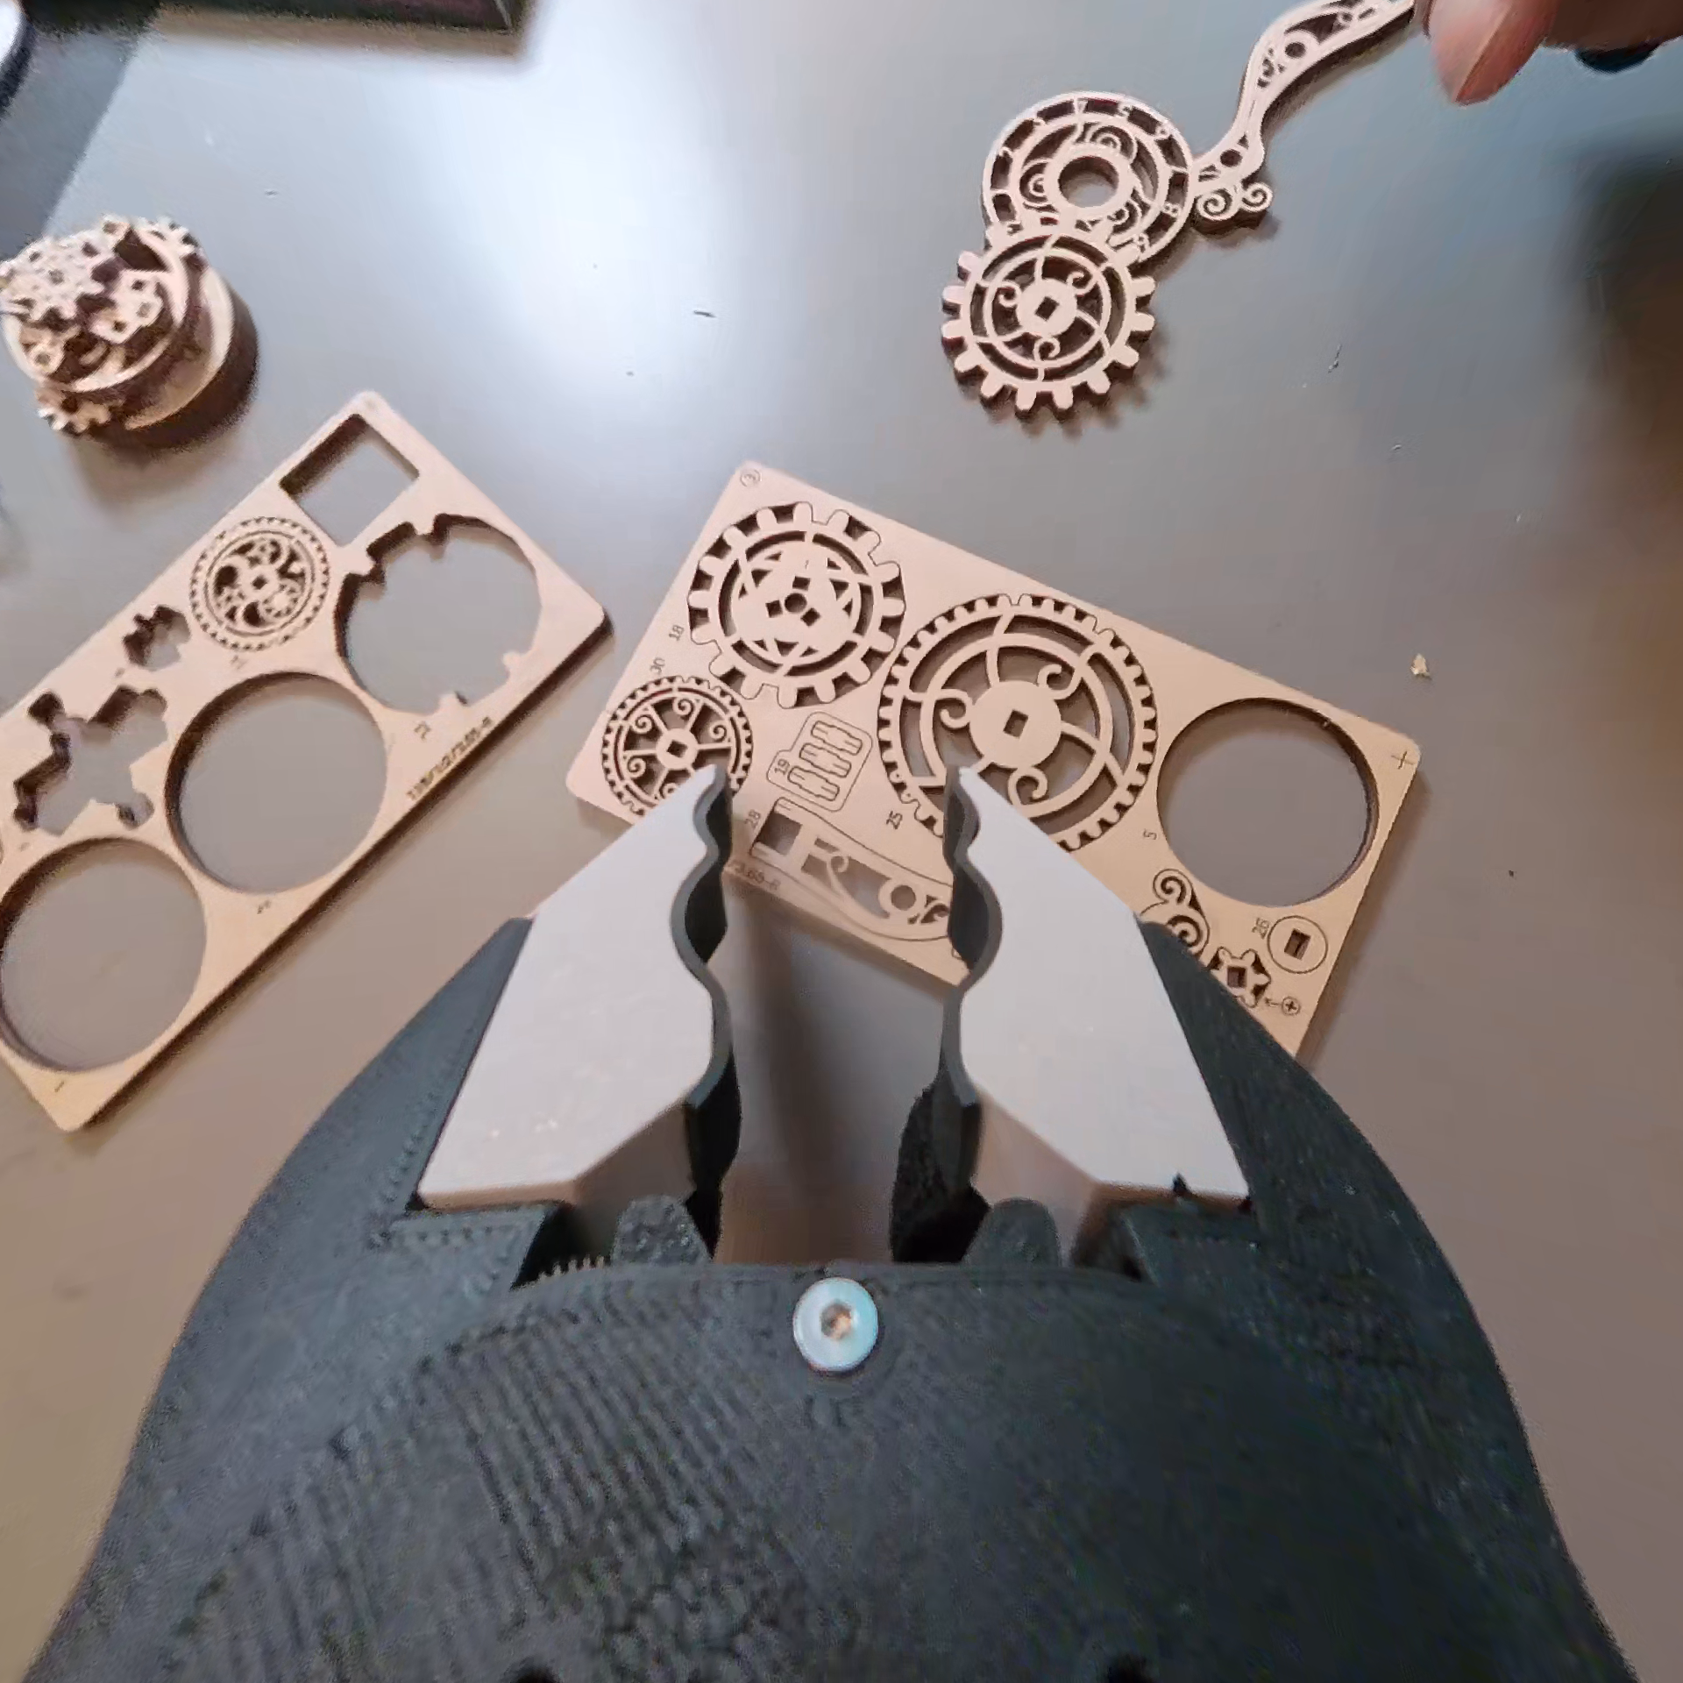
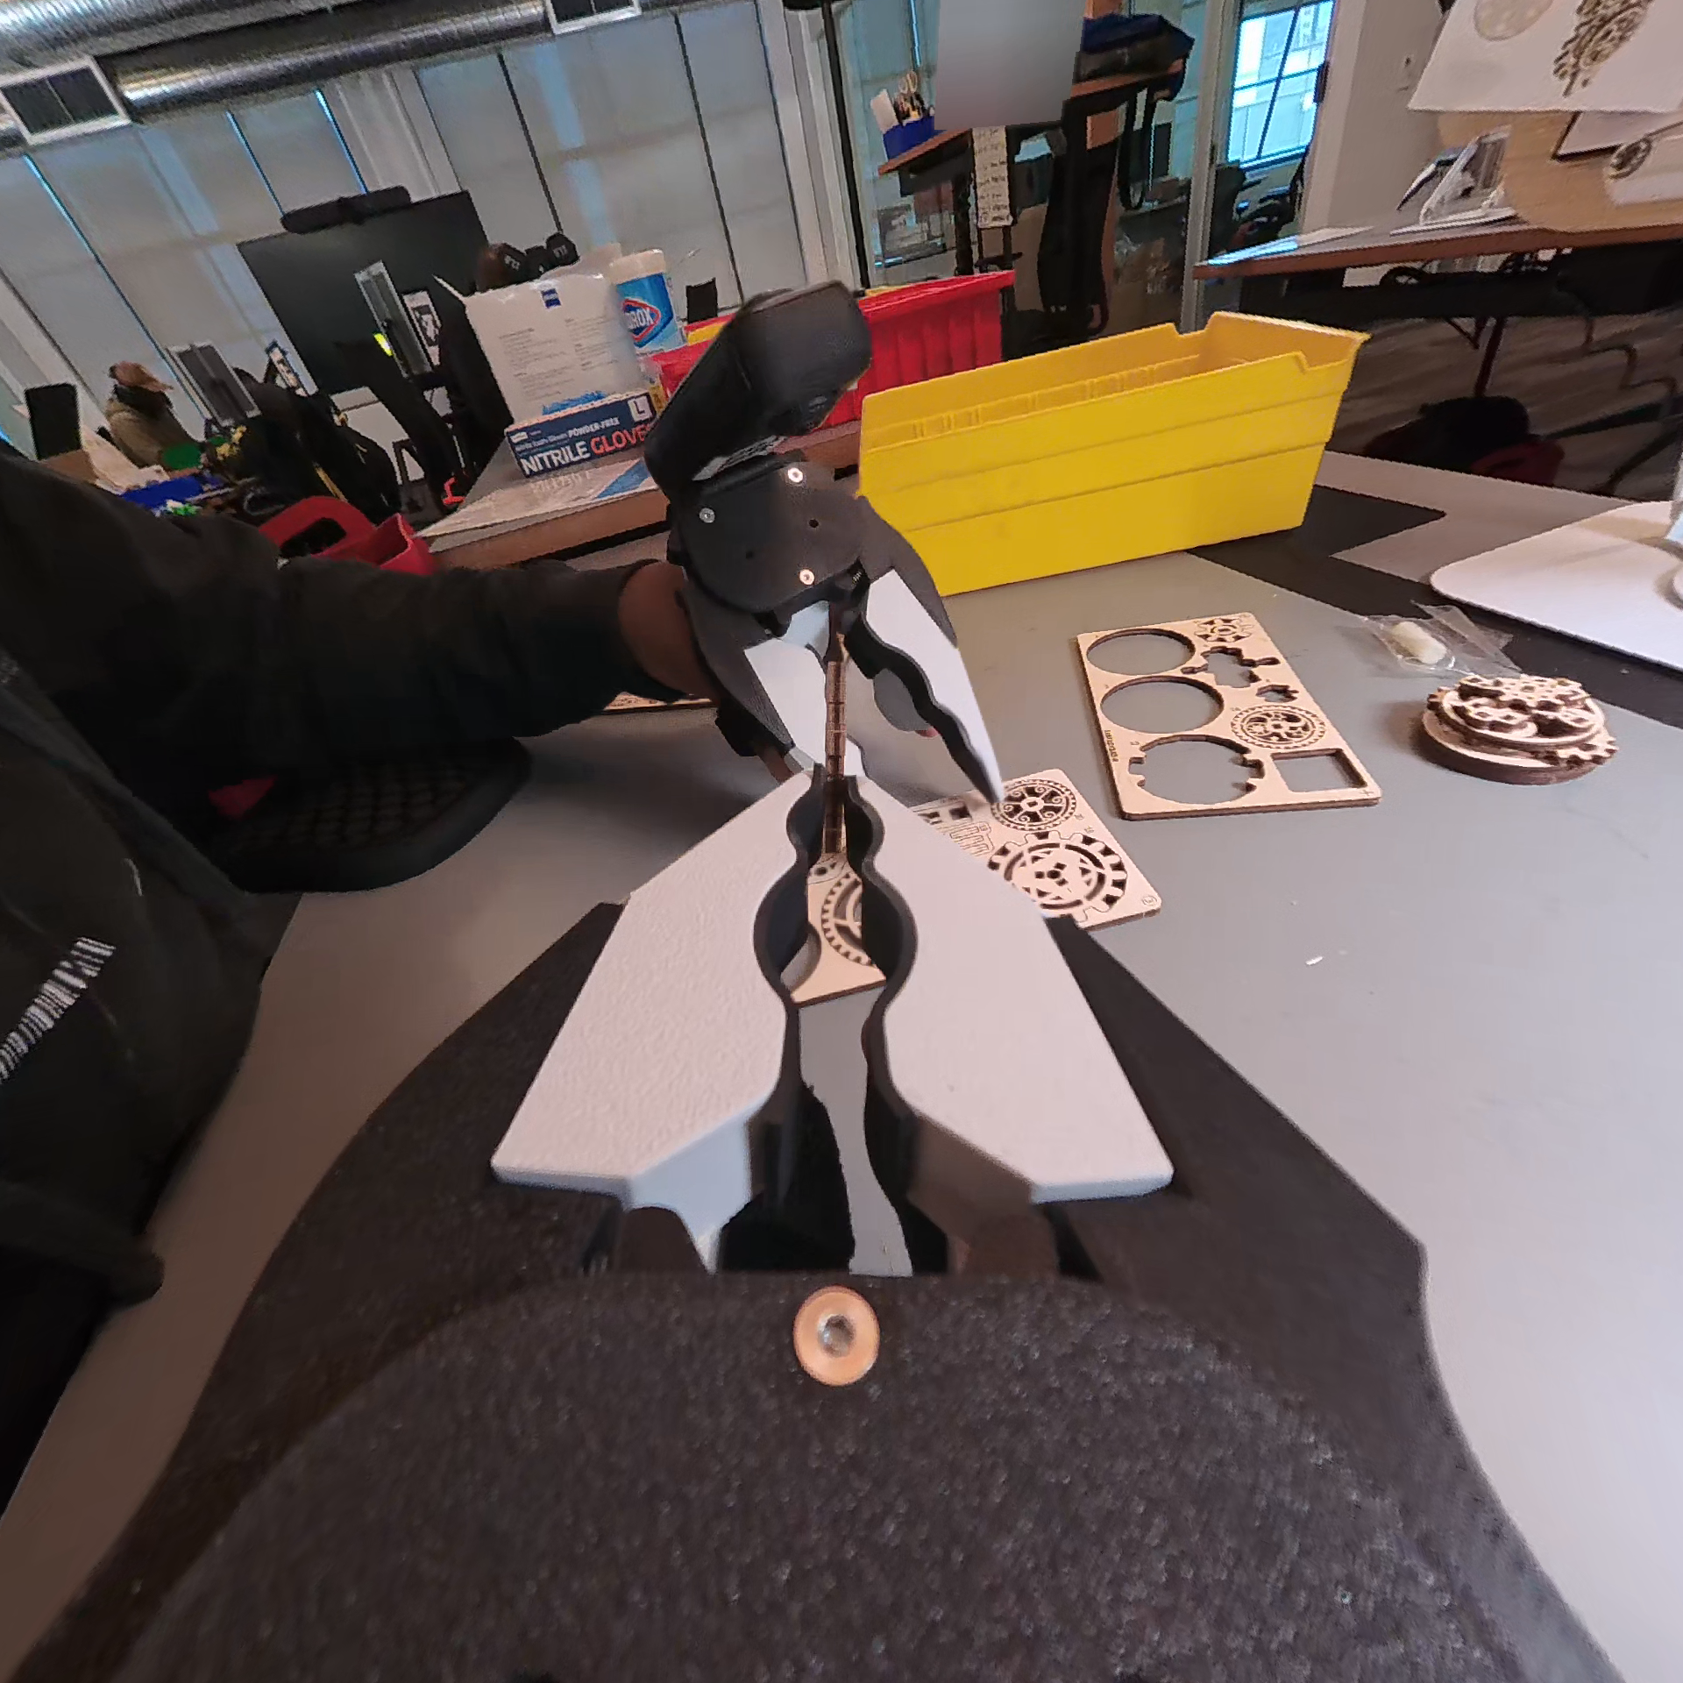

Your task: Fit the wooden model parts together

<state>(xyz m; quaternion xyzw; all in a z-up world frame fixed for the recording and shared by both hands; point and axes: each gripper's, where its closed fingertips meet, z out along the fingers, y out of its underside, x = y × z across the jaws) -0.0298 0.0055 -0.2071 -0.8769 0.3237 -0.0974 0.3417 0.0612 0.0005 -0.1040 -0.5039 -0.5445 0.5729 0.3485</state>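
Your right gripper (image 2: 833, 788) has its jaws nearly closed on the tail of the ornate pale wooden arm with a fretwork ring and a toothed gear at its far end (image 1: 1088, 182). From the right wrist view the piece shows only edge-on, as a thin strip. In the left wrist view it sits at 1 o'clock, and I cannot tell whether the gear is already seated on the ring or merely overlaps it. Your left gripper (image 1: 835, 779) has its jaws wide apart and holds nothing. It hangs over the pale wooden sheet that still carries uncut gears (image 1: 1275, 774). The mostly emptied wooden sheet (image 1: 546, 619) lies at 9 o'clock and the part-built round wooden model (image 1: 109, 319) at 10 o'clock on the grey surface (image 1: 637, 273). The step in hand looks like bringing the free jaws to the held piece. Swing them towards 1 o'clock and close on the solid rim of the ring, not the fine scrollwork, which would likely snap. Keep your right grip steady and square so the thin arm does not twist. Press only once the holes line up.
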